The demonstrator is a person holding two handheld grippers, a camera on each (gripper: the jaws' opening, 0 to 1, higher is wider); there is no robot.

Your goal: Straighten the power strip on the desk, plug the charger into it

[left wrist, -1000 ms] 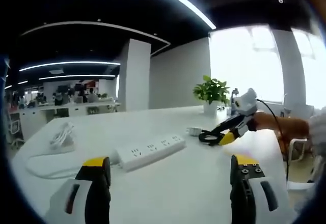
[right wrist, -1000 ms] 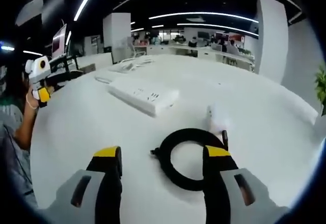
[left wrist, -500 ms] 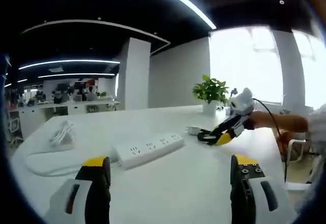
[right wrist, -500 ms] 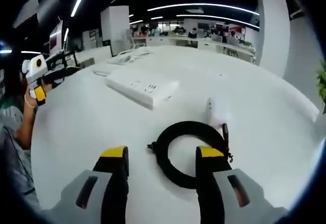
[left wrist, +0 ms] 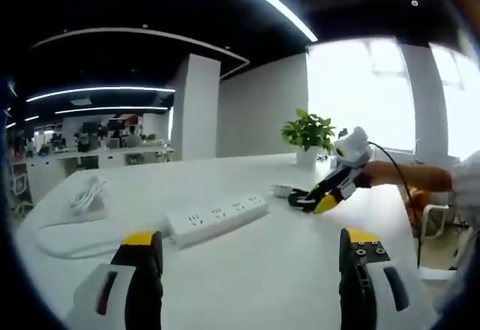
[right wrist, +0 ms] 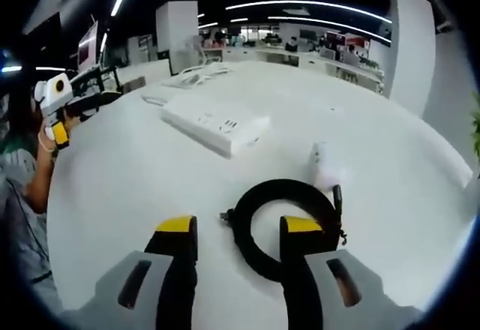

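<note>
Left gripper point(left wrist: 247, 251), grey jaws with yellow tips: spread wide, holding nothing, hovering above the white desk point(left wrist: 262, 270). Ahead of it, slightly left of its midline, the long white multi-socket power strip point(left wrist: 216, 217) lies flat and askew, its white cable point(left wrist: 67, 244) curving off to the left, where a bundled coil of white cord point(left wrist: 88, 195) rests near the desk edge. Ahead and to the right, the right gripper point(left wrist: 322, 199), held in a person's hand point(left wrist: 379, 172), points down at the black coiled cable point(left wrist: 300, 198); a green potted plant point(left wrist: 307, 136) stands beyond it by the bright window. Right gripper point(right wrist: 234, 229) in its own view: jaws parted, narrower than the left pair, nothing clamped; the coiled black charger cable point(right wrist: 281, 221) lies on the desk directly ahead, its near arc between and just beyond the yellow tips; contact with the right tip cannot be determined. Small white charger plug point(right wrist: 321, 157): just beyond the coil, slightly right. Power strip point(right wrist: 216, 124): farther ahead and left, well apart from the charger. Left gripper point(right wrist: 56, 109): at far left, held over the desk edge.
</note>
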